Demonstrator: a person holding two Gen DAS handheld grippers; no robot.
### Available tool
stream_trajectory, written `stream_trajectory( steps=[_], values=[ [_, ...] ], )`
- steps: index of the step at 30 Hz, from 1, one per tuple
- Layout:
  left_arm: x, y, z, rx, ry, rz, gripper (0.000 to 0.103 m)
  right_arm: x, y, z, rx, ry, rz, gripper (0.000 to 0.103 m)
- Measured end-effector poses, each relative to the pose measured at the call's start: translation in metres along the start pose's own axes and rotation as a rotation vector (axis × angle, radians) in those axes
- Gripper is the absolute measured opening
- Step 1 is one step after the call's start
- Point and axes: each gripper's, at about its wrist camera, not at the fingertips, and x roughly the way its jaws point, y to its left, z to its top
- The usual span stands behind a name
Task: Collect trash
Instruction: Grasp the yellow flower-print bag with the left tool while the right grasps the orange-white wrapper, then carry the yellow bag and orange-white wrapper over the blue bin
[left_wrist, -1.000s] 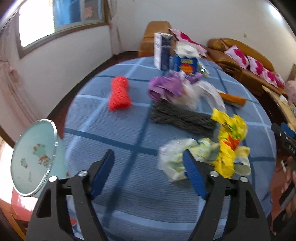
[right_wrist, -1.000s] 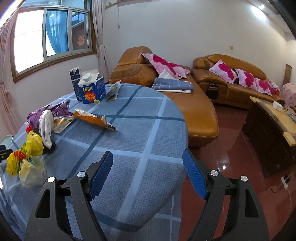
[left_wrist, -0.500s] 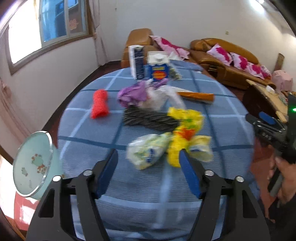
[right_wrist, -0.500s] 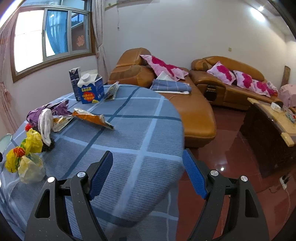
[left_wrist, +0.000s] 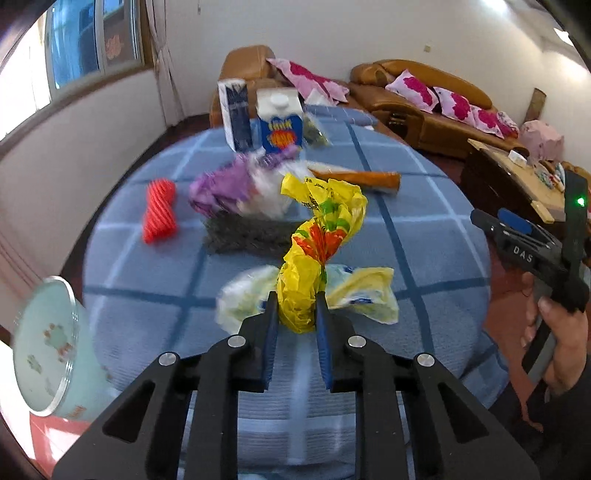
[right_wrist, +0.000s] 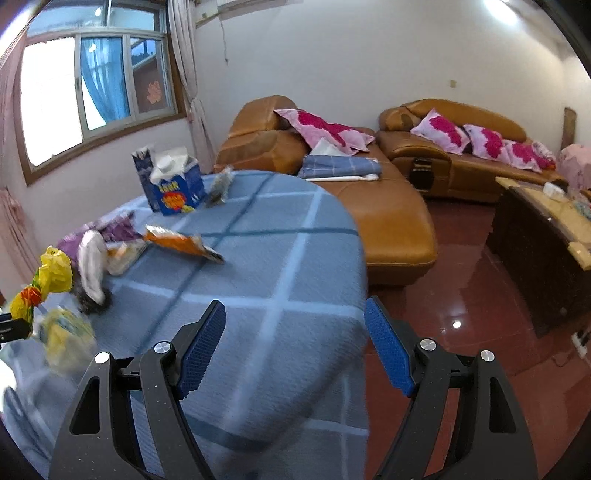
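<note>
Left hand-held gripper (left_wrist: 296, 322) pinches yellow bag (left_wrist: 314, 254); right hand-held gripper (right_wrist: 295, 350) gapes, holding nothing

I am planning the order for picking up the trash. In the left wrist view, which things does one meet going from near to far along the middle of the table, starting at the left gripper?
left gripper → yellow plastic bag held in it → orange snack wrapper → blue milk carton
</note>
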Motion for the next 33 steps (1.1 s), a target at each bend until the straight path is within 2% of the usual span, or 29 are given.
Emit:
stream_trajectory(
  steps=[3,7,10,12,15,17,18,20,25,27,28,30,33],
  values=[
    [-0.014,0.014,0.005,0.008,-0.019,0.016,0.019,0.003,0.016,0.015,-0.007,-0.019,0.038,0.077],
    [-0.025,0.045,0.008,-0.021,-0.043,0.080,0.019,0.024,0.041,0.043,-0.007,-0.012,0.077,0.077],
    [-0.027,0.077,0.008,-0.070,-0.044,0.122,0.019,0.048,0.059,0.061,-0.024,0.018,0.108,0.075],
    [-0.029,0.097,0.004,-0.085,-0.047,0.160,0.019,0.068,0.068,0.068,-0.040,0.059,0.123,0.070],
    [-0.026,0.119,-0.001,-0.105,-0.036,0.195,0.019,0.093,0.068,0.068,0.010,0.148,0.154,0.064],
    [-0.023,0.128,-0.005,-0.123,-0.028,0.204,0.019,0.101,0.067,0.065,0.024,0.175,0.145,0.061],
    [-0.022,0.132,-0.006,-0.133,-0.022,0.200,0.019,0.104,0.067,0.064,0.027,0.190,0.155,0.056],
    [-0.020,0.136,-0.011,-0.146,-0.013,0.193,0.019,0.103,0.069,0.064,0.019,0.193,0.160,0.056],
    [-0.016,0.140,-0.014,-0.154,0.000,0.185,0.019,0.116,0.076,0.060,-0.011,0.269,0.188,0.055],
    [-0.016,0.142,-0.013,-0.161,0.005,0.182,0.019,0.119,0.079,0.060,-0.026,0.285,0.193,0.044],
    [-0.015,0.143,-0.013,-0.164,0.005,0.182,0.019,0.121,0.080,0.061,-0.031,0.291,0.194,0.042],
    [-0.016,0.144,-0.012,-0.165,0.004,0.185,0.019,0.123,0.084,0.061,-0.060,0.295,0.201,0.029],
    [-0.020,0.149,-0.010,-0.170,-0.005,0.192,0.019,0.121,0.088,0.060,-0.100,0.291,0.201,0.017]
  ],
)
